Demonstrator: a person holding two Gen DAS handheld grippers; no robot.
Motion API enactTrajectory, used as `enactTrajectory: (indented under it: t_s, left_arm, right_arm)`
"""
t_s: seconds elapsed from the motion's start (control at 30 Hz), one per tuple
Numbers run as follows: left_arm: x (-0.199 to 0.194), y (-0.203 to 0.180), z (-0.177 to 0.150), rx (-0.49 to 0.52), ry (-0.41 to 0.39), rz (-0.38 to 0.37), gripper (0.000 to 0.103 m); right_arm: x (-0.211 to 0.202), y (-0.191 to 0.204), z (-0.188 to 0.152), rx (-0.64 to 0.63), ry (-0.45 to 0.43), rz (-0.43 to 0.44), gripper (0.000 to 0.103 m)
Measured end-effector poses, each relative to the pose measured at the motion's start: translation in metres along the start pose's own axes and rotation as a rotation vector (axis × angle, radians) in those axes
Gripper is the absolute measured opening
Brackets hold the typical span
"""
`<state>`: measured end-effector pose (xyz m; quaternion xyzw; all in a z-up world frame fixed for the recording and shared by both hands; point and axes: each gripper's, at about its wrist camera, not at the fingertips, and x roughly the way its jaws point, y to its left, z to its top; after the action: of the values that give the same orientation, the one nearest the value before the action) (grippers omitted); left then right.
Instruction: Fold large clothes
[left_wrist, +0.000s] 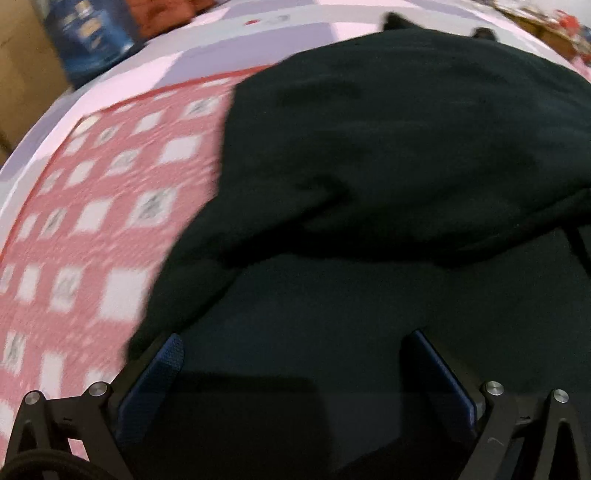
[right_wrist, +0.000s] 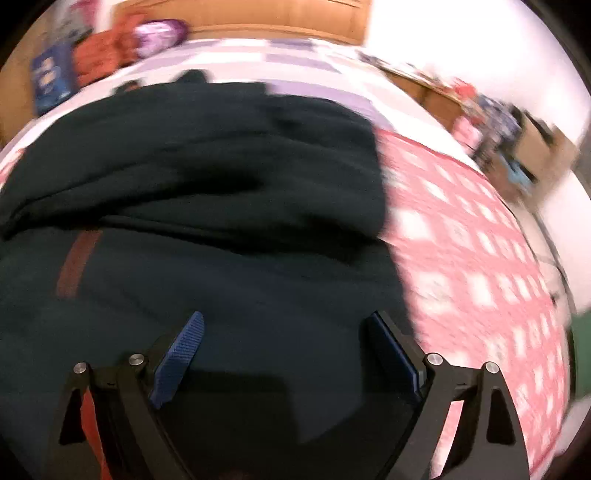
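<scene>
A large dark garment (left_wrist: 388, 155) lies on a bed with a pink checked cover (left_wrist: 92, 206). One layer is folded over, with a fold edge across the middle. In the right wrist view the garment (right_wrist: 207, 177) shows a reddish stripe (right_wrist: 77, 264) at its left. My left gripper (left_wrist: 295, 339) is open, its blue-padded fingers spread just above the near part of the garment, near its left edge. My right gripper (right_wrist: 286, 321) is open and empty over the garment's near part, near its right edge. Both views are blurred.
The pink checked cover (right_wrist: 480, 266) lies over a lilac and white sheet (left_wrist: 177, 55). A blue box (left_wrist: 88, 33) and orange cloth (right_wrist: 103, 51) stand beyond the bed's far left. A cluttered cardboard box (right_wrist: 517, 144) stands at the right.
</scene>
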<state>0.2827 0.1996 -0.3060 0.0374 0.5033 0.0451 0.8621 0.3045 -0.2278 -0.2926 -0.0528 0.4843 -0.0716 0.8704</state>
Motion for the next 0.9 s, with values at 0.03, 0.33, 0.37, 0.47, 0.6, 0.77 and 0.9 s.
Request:
enactTrajectory:
  t_s: [0.03,0.33,0.37,0.47,0.6,0.77,0.9]
  left_arm:
    - [-0.005,0.006,-0.007,-0.009,0.003,0.003,0.101]
    - [-0.048,-0.012,-0.083,0.077,0.068,-0.104,0.101]
    - [-0.049,-0.012,-0.092,0.073,0.08,-0.11,0.101]
    - [-0.062,0.002,-0.117,0.054,0.069,-0.111,0.101]
    - [-0.083,0.023,-0.14,0.031,0.045,-0.121,0.1]
    - [-0.109,0.055,-0.164,-0.061,0.066,-0.137,0.1]
    - [-0.123,0.078,-0.202,-0.072,0.113,-0.06,0.1]
  right_arm:
    - [-0.005,-0.014,-0.006,0.029,0.015,-0.023,0.092]
    - [-0.067,0.038,-0.075,-0.133,0.034,0.084,0.092]
    - [-0.067,0.048,-0.082,-0.155,0.048,0.089,0.092]
    - [-0.07,0.053,-0.106,-0.093,0.095,0.102,0.092]
    - [-0.09,0.033,-0.139,-0.04,0.127,0.05,0.092]
    - [-0.12,0.019,-0.189,-0.057,0.196,-0.005,0.092]
    - [-0.145,0.018,-0.226,-0.02,0.217,0.002,0.092]
